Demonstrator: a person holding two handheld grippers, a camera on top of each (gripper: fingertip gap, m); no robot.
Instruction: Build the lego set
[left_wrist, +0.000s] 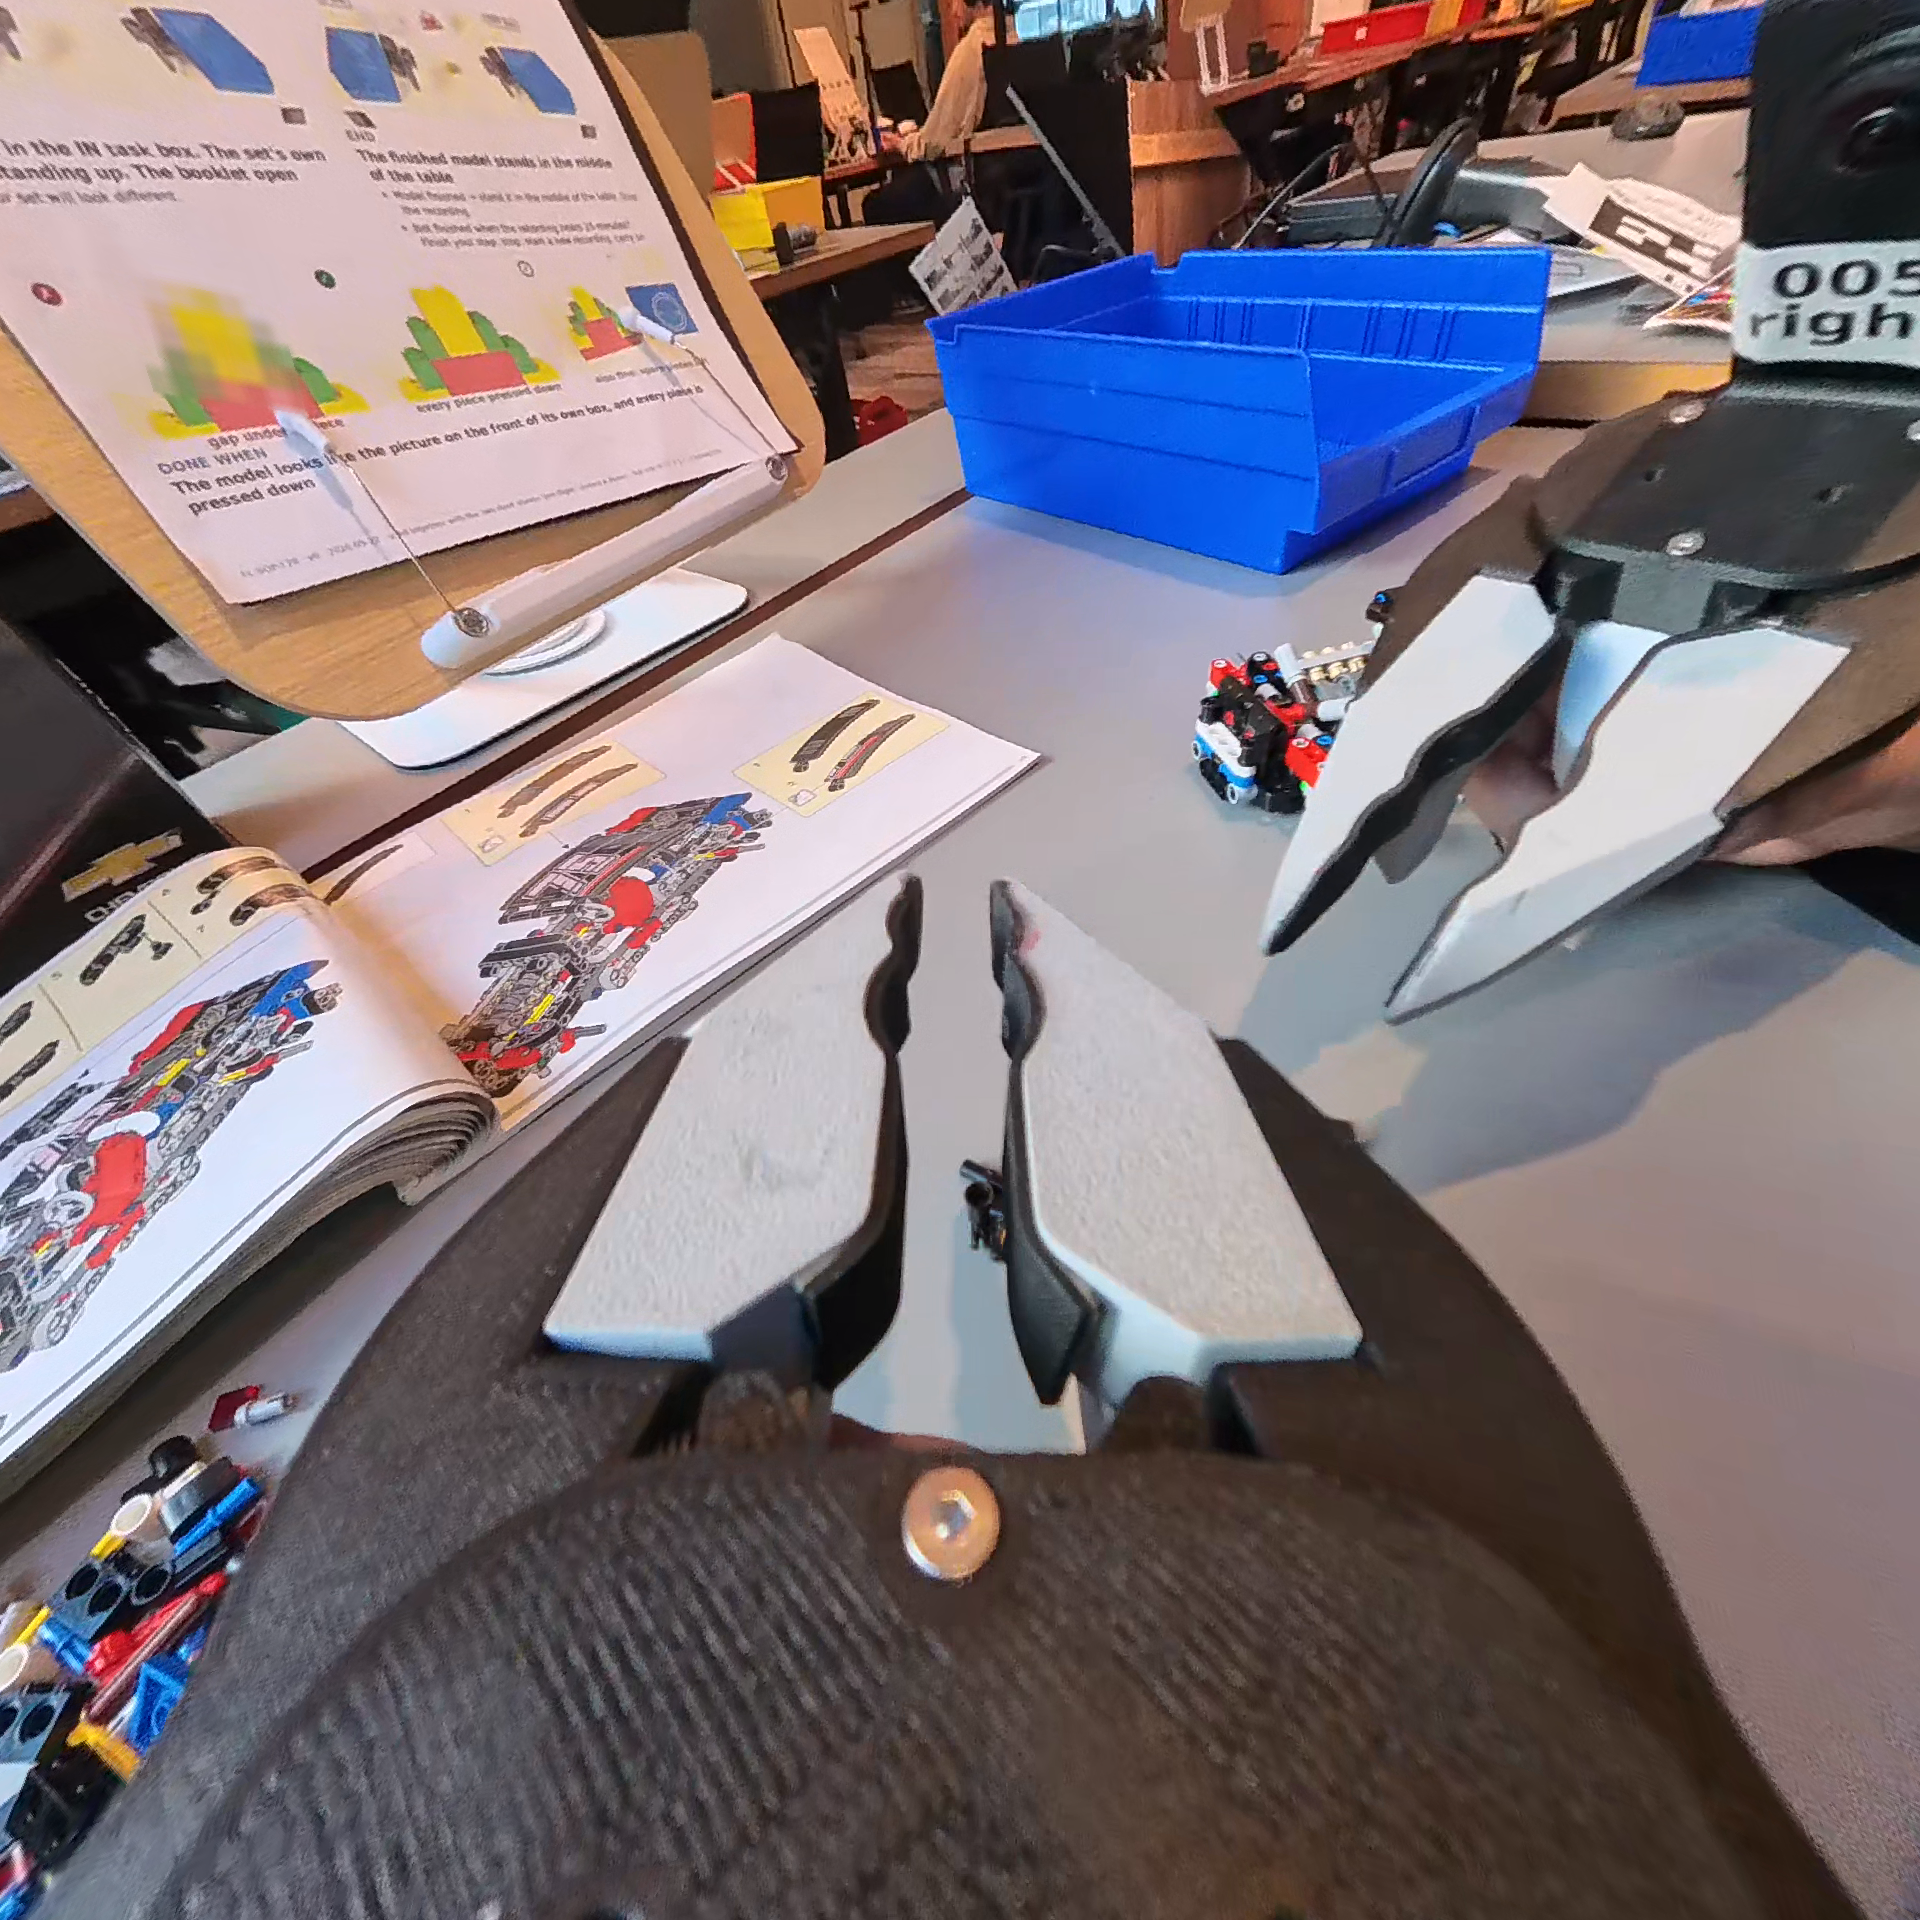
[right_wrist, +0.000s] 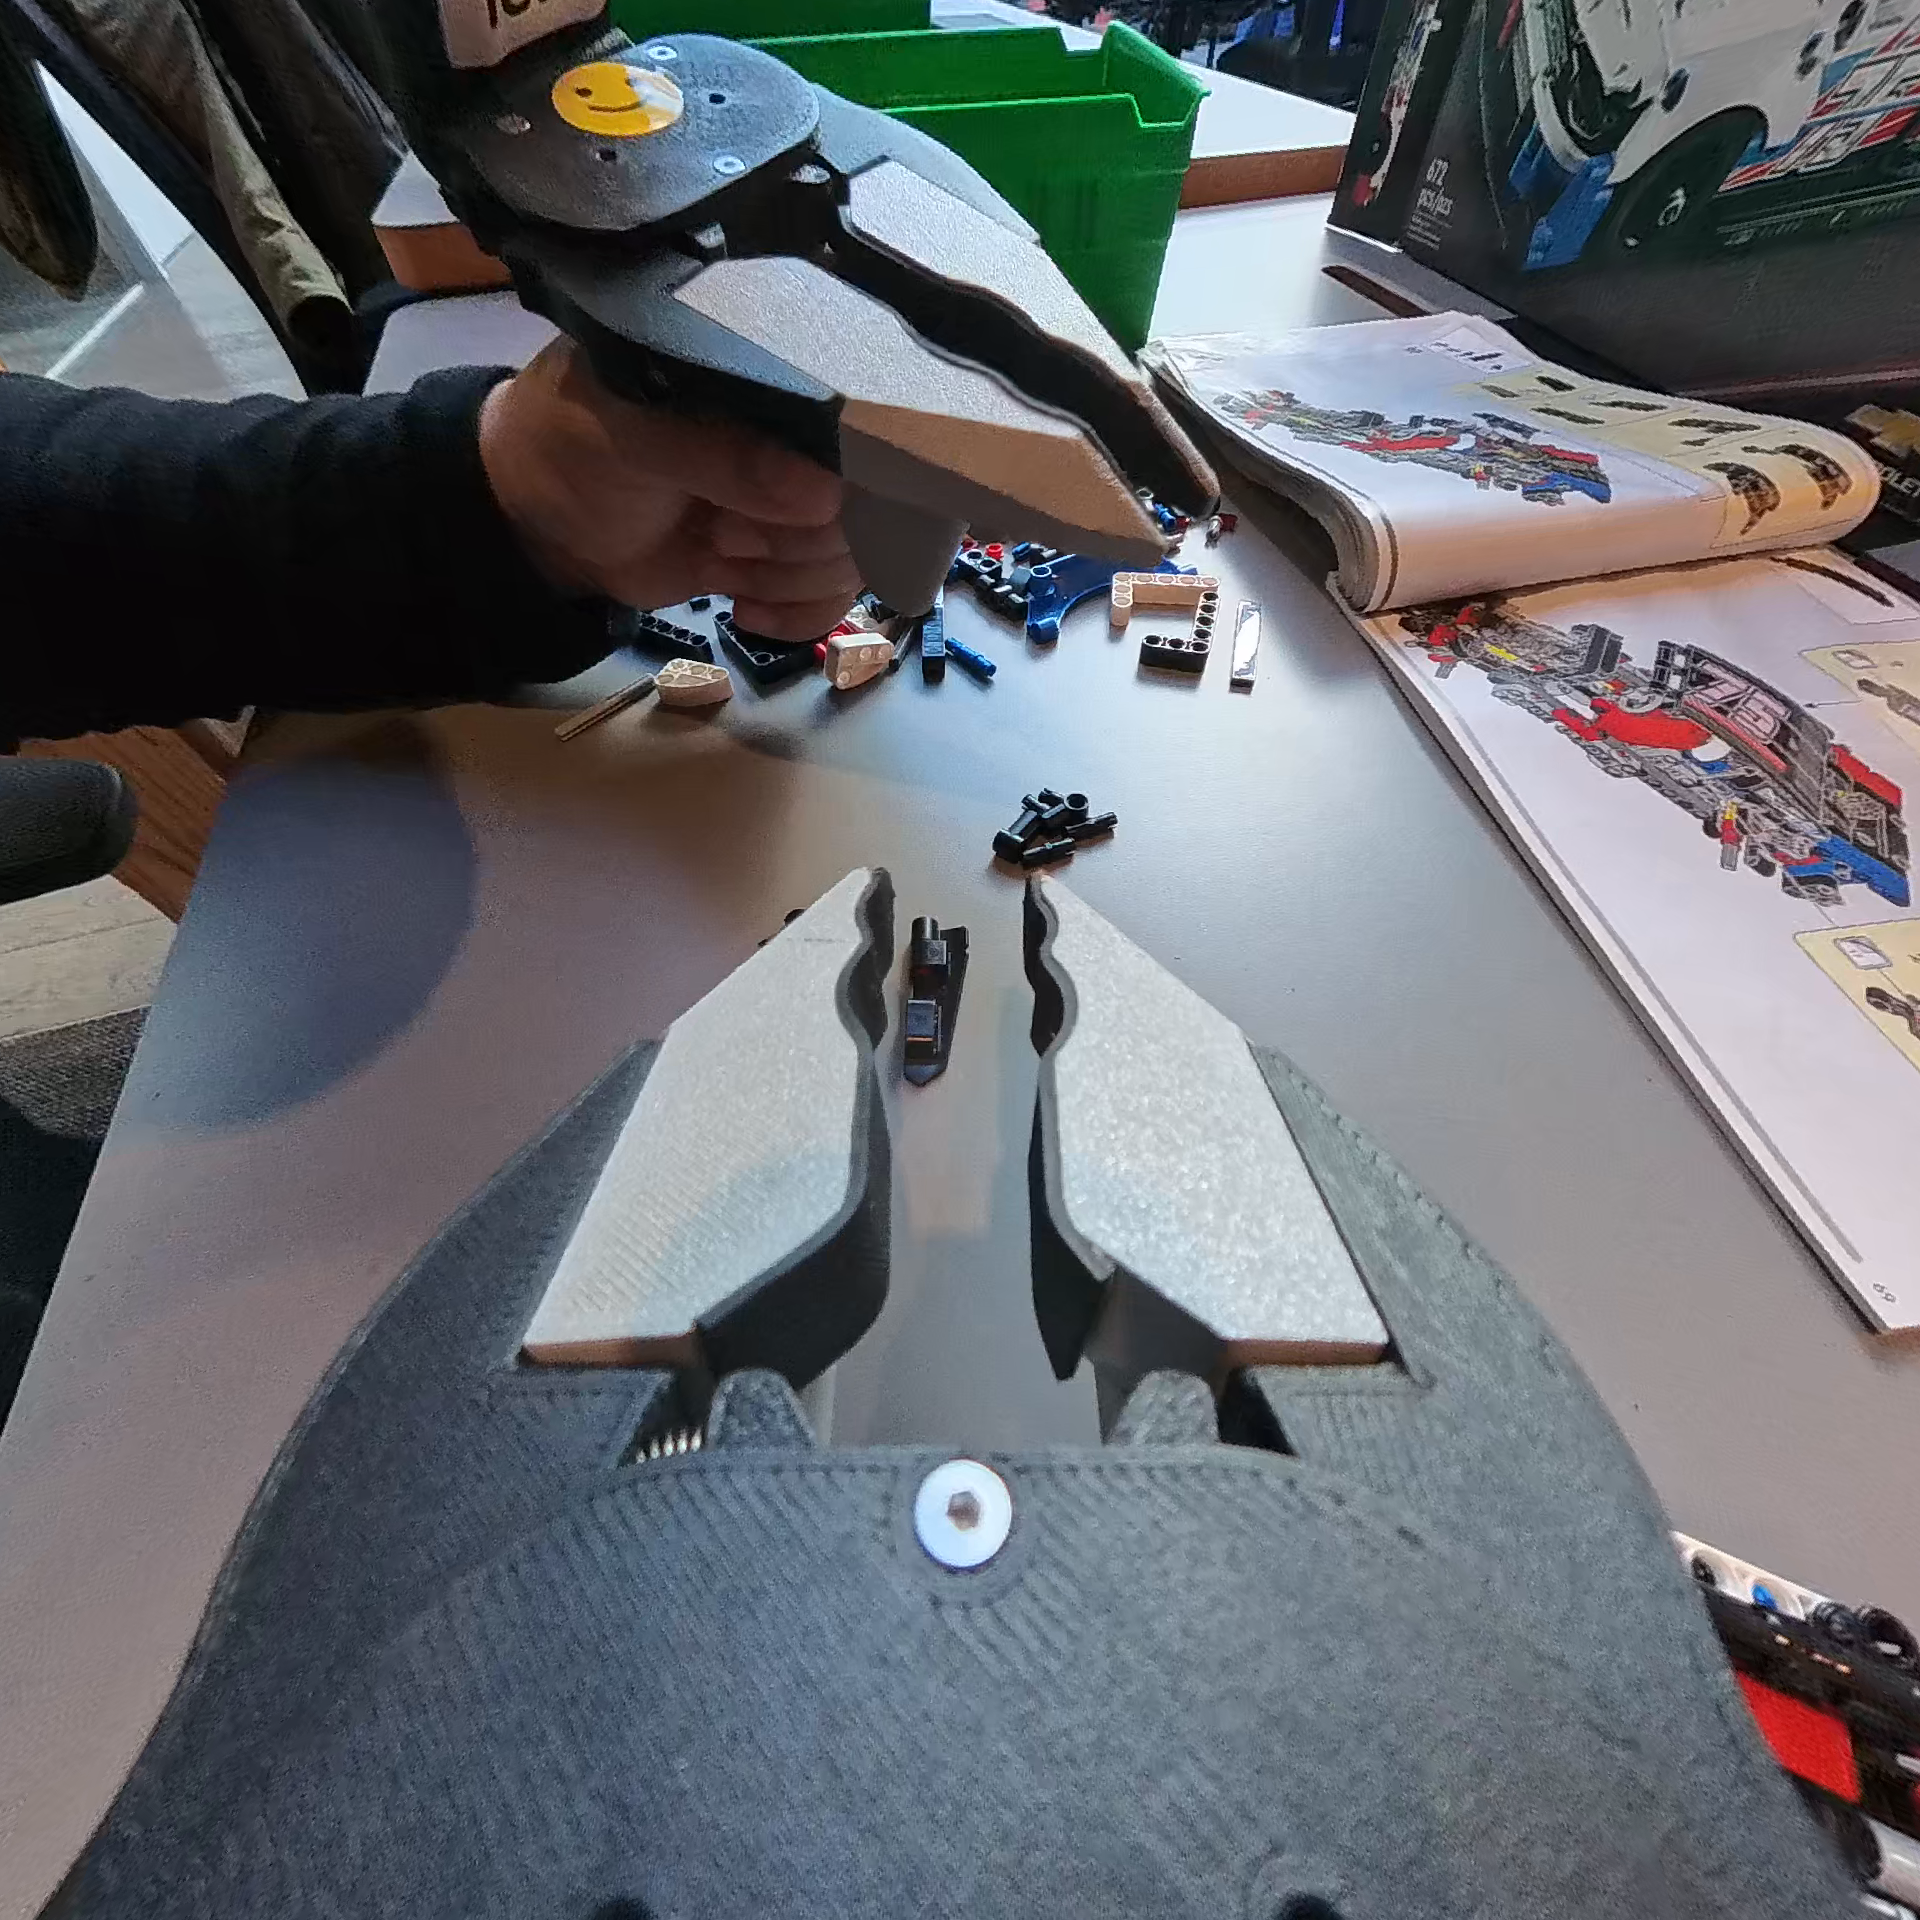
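Note:
My right gripper (right_wrist: 956, 888) is open and low over the grey table (right_wrist: 1299, 1039). A small black Lego piece (right_wrist: 933, 997) lies on the table between its fingers, untouched. A little heap of black pins (right_wrist: 1055, 826) lies just beyond its tips. My left gripper (left_wrist: 956, 899) is held above the table, its jaws a narrow gap apart with nothing between the tips. Some black pins (left_wrist: 982, 1205) show on the table through that gap. The partly built model (left_wrist: 1262, 727) stands behind the right gripper (left_wrist: 1335, 977).
The open instruction booklet (left_wrist: 675, 883) lies left of centre. Loose Lego pieces (right_wrist: 1039, 613) are spread under the left gripper (right_wrist: 1184, 520). A blue bin (left_wrist: 1247, 395), a green bin (right_wrist: 1039, 135), the set's box (right_wrist: 1662, 135) and a sheet stand (left_wrist: 364, 364) line the table's far sides. Spacing between my two grippers at the tips: around 8 cm.

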